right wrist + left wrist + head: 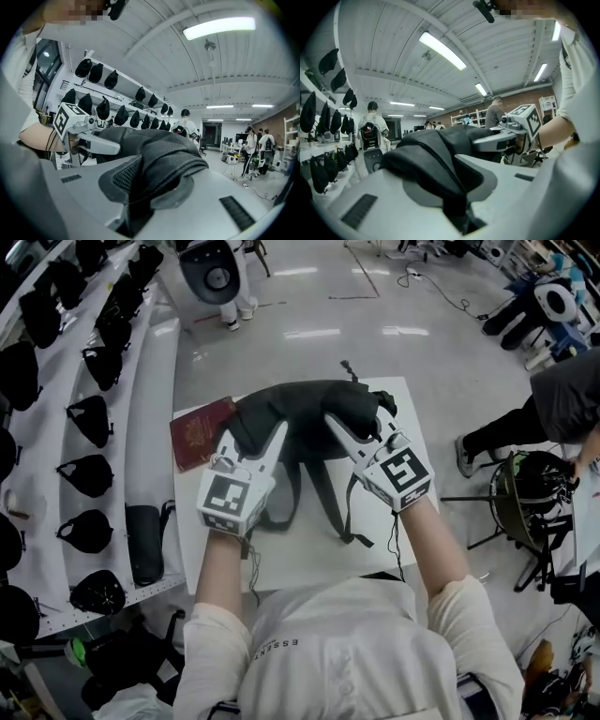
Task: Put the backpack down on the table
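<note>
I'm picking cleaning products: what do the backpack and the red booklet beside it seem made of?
Backpack: looks like black woven synthetic fabric, matte; it folds softly, and a mesh weave shows in the right gripper view. Red booklet: probably card or leatherette cover, faintly glossy, flat and stiff with gold print; which one I can't tell.

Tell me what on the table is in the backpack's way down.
Only a red booklet at the table's far left corner, right beside the backpack; nothing else visible is in the way.

The left hand-held gripper (445,187) pinches a fold of black backpack (440,140).
</note>
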`<action>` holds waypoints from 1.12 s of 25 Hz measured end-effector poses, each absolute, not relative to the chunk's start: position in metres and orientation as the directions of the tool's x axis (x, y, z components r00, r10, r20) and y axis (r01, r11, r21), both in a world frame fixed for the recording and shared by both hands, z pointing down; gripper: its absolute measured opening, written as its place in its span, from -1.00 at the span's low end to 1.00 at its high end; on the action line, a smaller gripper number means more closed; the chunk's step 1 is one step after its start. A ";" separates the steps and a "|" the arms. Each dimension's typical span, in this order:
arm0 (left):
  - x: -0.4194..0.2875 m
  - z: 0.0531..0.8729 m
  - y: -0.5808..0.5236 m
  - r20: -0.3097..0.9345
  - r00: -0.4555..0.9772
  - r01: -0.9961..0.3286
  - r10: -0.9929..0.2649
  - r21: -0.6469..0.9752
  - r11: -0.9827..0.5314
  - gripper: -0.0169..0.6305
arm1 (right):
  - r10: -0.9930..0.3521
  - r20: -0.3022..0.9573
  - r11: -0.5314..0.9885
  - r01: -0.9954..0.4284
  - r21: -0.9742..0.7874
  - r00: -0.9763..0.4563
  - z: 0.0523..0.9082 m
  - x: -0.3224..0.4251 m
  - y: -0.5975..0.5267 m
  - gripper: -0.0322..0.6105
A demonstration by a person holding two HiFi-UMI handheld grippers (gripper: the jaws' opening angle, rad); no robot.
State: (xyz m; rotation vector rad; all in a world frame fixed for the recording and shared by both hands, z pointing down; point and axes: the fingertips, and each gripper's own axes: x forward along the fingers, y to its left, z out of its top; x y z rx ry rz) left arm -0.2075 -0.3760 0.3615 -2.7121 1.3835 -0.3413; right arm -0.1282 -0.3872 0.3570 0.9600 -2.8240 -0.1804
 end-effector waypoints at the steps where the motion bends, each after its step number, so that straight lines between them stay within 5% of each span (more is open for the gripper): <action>1: -0.210 0.365 -0.383 0.164 0.563 -0.793 -0.810 -0.168 -0.585 -0.73 | -0.615 0.110 0.787 -0.597 0.157 -0.781 0.361 -0.131 -0.394 -0.65; 28: -0.204 0.435 -0.416 0.195 0.584 -0.782 -0.788 -0.125 -0.610 -0.73 | -0.566 0.164 0.823 -0.565 0.057 -0.808 0.432 -0.128 -0.435 -0.65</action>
